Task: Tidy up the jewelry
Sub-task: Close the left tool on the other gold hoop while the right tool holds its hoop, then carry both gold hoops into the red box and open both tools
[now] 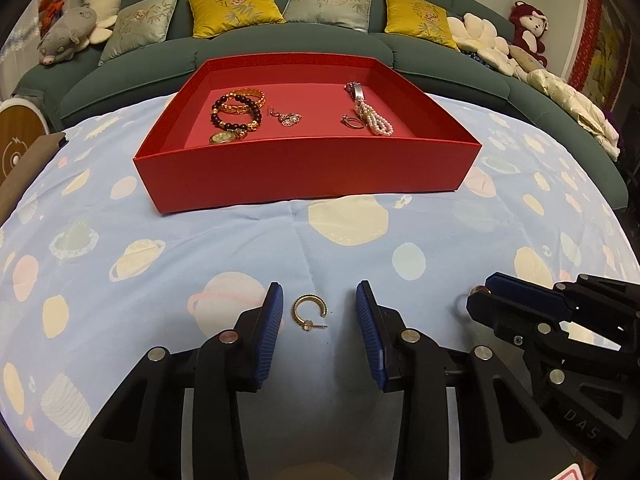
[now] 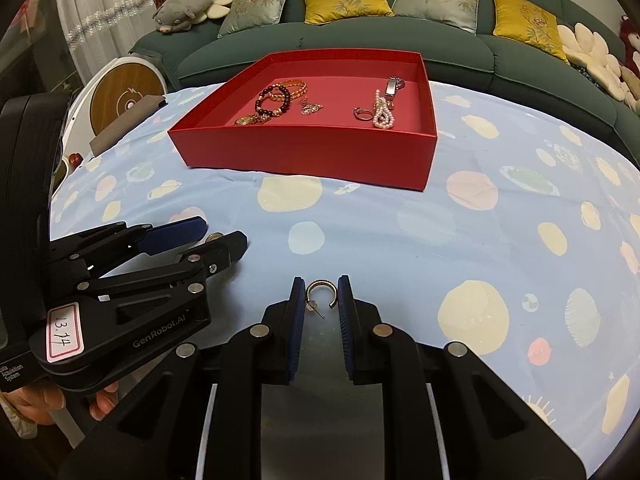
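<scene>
Seeing two gold hoop earrings on the planet-print cloth, short of the red tray [image 1: 304, 172]. My left gripper [image 1: 319, 312] is spread wide around one hoop earring [image 1: 309, 311]; my right gripper [image 2: 321, 300], nearly closed, brackets the other hoop [image 2: 322, 292], contact unclear.

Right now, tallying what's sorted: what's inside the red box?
Red box holds beaded bracelet, gold bangle, watch, filigree earring, ring, pearl strand, silver clasp. Its near wall hides the front floor.

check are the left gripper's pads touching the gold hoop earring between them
Apart. The left wrist view shows the left gripper open, with bare tablecloth on both sides of the gold hoop earring.
</scene>
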Available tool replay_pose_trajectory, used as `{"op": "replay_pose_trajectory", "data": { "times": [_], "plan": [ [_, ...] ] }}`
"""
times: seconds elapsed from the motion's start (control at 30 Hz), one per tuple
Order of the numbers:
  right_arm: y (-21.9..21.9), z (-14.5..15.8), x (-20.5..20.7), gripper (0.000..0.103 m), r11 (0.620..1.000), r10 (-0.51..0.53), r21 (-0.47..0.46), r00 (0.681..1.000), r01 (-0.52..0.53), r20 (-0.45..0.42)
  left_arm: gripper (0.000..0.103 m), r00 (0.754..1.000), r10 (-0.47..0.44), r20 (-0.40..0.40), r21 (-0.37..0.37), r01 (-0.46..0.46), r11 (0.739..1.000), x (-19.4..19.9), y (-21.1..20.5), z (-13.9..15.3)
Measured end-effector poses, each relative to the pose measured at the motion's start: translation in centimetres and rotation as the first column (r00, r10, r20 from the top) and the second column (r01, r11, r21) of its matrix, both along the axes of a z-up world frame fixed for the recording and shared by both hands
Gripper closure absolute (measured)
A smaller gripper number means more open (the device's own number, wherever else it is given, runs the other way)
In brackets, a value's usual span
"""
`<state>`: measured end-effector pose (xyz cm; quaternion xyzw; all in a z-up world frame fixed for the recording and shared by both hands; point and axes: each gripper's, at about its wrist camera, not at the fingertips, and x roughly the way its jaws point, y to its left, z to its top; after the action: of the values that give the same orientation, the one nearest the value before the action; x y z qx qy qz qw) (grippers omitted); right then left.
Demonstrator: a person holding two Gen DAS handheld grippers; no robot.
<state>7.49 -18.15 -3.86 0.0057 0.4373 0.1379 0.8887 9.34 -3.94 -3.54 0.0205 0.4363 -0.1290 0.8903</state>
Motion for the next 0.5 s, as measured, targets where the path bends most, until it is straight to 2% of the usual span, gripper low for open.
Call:
{"op": "replay_pose_trajectory", "data": {
  "times": [0.03, 0.1, 0.33, 0.5],
  "plan": [
    [-0.2, 0.0, 0.0, 0.087, 1.0, -0.004, 0.001, 1.0, 0.004, 0.0, 0.081, 1.0, -0.006, 0.002, 0.005, 0.006, 1.0, 0.0, -0.1, 0.0],
    [-0.5, 0.1, 0.0, 0.087, 1.0, -0.011, 0.005, 1.0, 0.011, 0.0, 0.089, 1.0, -0.013, -0.002, 0.002, 0.013, 1.0, 0.0, -0.1, 0.1],
    [-1.0, 0.6, 0.1, 0.087, 0.999, -0.026, 0.023, 1.0, 0.026, 0.007, 0.089, 1.0, -0.015, -0.004, -0.04, 0.015, 0.999, 0.0, 0.3, 0.9],
    [-1.3, 2.4, 0.8, 0.087, 0.998, -0.039, 0.043, 0.998, 0.037, 0.044, 0.089, 0.999, -0.006, 0.036, -0.112, 0.01, 0.994, 0.4, 1.0, 4.1]
  ]
}}
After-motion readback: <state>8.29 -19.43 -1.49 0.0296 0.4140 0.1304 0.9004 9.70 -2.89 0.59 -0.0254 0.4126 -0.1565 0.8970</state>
